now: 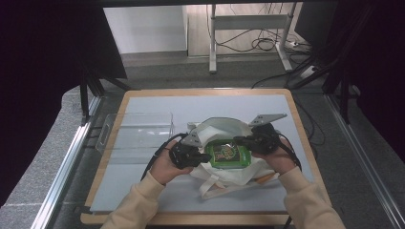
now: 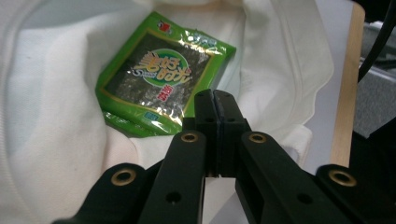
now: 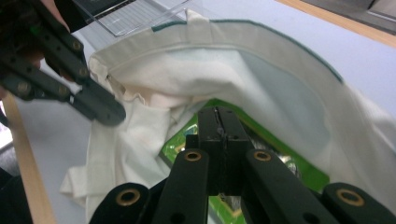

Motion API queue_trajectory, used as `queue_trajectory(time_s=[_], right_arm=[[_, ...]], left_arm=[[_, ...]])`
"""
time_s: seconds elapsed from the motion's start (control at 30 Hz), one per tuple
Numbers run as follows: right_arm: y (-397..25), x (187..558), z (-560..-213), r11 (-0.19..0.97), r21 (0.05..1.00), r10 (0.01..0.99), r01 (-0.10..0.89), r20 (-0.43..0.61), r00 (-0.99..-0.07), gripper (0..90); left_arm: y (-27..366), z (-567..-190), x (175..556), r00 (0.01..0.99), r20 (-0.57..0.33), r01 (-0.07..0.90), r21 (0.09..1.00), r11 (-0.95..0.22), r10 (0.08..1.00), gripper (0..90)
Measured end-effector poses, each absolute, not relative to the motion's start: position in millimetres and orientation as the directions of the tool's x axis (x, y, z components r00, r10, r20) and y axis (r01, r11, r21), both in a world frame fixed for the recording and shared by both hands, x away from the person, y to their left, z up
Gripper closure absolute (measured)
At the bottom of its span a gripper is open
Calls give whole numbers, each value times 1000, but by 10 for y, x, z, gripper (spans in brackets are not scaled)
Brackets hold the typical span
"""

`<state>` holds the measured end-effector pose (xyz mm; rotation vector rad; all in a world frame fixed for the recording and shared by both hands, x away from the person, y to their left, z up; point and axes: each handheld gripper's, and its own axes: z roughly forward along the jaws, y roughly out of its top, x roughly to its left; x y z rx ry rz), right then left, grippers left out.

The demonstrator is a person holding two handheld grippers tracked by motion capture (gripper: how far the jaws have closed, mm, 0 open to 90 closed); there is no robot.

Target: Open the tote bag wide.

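Two grippers hover over a white tote bag [image 1: 224, 169] near the table's [image 1: 143, 191] front edge, left gripper [image 2: 215, 103] and right gripper [image 3: 219, 122] both pinched closed on nothing, green seaweed snack pack [image 2: 163, 79] inside.

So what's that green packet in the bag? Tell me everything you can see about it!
The green packet is a flat, shiny foil-like snack pack with a bright green border, a dark middle panel and a round logo with yellow lettering. It looks sealed and lies flat, label up, inside the open mouth of the white cloth bag, resting on the fabric. The left gripper and right gripper sit at its two sides, both shut; whether they touch it is unclear.
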<state>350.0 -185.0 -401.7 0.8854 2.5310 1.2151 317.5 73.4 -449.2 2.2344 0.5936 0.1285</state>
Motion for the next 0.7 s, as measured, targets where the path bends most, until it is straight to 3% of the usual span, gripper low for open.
queue_trajectory(time_s=[0.27,0.7], right_arm=[[-1515,3730,-4045,546,723,551,423,70,-831,895],[-1229,4094,-4411,605,643,537,470,106,-837,895]], left_arm=[[745,-4548,3179,887,-108,382,716,-585,448,900],[748,-4623,3171,882,-138,408,704,-582,451,898]])
